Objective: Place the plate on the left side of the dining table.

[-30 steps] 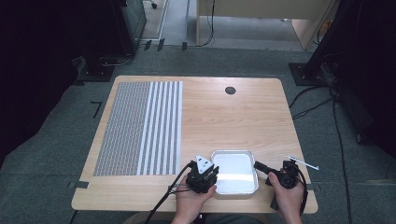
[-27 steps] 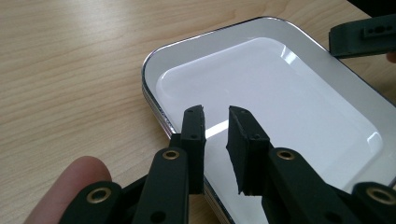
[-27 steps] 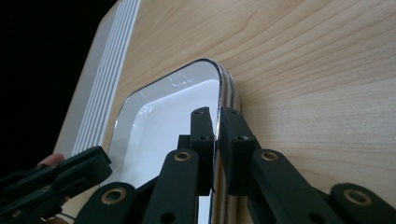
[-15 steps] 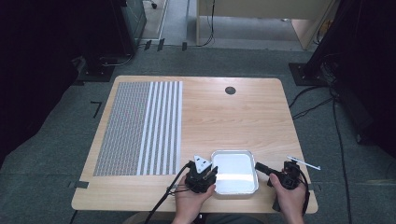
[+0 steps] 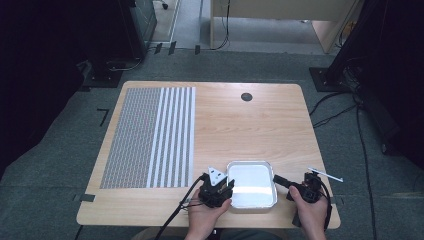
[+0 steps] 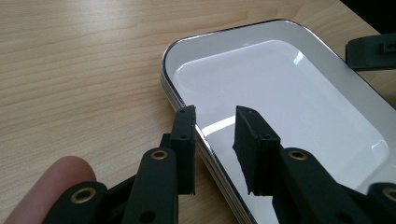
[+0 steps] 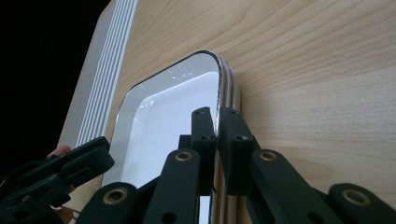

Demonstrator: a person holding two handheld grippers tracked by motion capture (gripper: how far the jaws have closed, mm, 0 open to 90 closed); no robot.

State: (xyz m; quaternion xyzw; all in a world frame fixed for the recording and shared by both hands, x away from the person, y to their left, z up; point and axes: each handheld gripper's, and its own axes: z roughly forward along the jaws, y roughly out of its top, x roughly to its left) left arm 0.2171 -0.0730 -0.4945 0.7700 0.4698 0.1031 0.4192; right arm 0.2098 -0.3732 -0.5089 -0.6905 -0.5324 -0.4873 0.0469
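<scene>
White tray sits at the table's near edge. Right gripper pinches its right rim; left gripper, jaws spread, straddles the left rim.

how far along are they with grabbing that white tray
Done: the right claw is pinched shut on the white tray's rim. In hand: the left claw straddles the opposite rim, jaws open. Left: close it; the tray sits flat on the table, not lifted.
</scene>
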